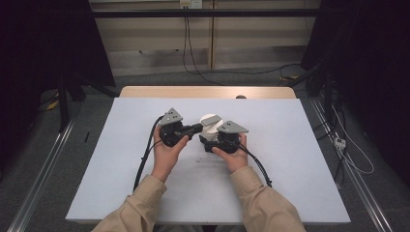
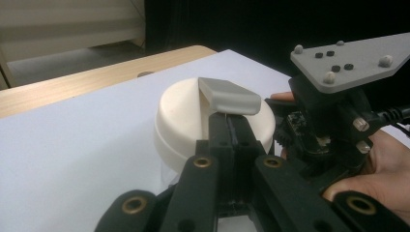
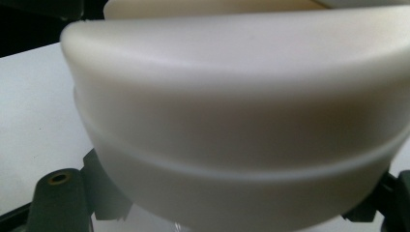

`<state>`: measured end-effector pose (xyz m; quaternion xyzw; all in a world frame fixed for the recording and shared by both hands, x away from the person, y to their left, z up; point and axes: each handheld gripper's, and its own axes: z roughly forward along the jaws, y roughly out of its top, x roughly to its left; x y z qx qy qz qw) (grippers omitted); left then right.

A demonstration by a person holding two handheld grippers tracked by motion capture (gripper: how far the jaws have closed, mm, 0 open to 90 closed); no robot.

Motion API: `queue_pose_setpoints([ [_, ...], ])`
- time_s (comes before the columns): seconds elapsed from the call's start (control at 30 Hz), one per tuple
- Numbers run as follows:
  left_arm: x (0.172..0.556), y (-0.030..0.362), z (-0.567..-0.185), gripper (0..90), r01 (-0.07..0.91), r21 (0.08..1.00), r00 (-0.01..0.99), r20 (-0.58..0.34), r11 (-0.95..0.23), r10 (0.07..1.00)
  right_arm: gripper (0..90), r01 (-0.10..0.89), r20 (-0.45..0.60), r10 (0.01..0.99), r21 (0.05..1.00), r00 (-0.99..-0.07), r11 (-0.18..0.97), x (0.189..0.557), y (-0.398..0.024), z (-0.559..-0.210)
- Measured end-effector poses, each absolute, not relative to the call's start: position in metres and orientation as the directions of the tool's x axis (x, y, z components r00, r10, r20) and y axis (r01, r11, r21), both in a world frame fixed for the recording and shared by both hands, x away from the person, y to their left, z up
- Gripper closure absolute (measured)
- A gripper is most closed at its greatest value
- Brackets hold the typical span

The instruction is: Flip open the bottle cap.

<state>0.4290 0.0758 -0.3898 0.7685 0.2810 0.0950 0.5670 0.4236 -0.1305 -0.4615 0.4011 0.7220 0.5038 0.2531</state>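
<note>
- A cream round container is standing on the white worktop, between the two grippers.
- The left gripper is reaching its jaws, pressed together, over the container's lid; their tips are sitting just under the grey tab on top, though whether they are pinching it cannot be told.
- The right gripper is holding the container's body between its jaws, which are sitting apart on either side of it, clamped against its wall.
- Each hand is gripping its own tool near the container.
</note>
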Motion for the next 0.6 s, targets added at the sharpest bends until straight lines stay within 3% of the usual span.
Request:
queue_pose_setpoints([
  [0.6,0.433,0.069,-0.378,90.0,0.317,0.928,0.825,-0.168,-0.197,0.539,18.8,0.324,0.037,0.834,0.93,-0.55,0.173,0.424,-0.13,-0.462],
])
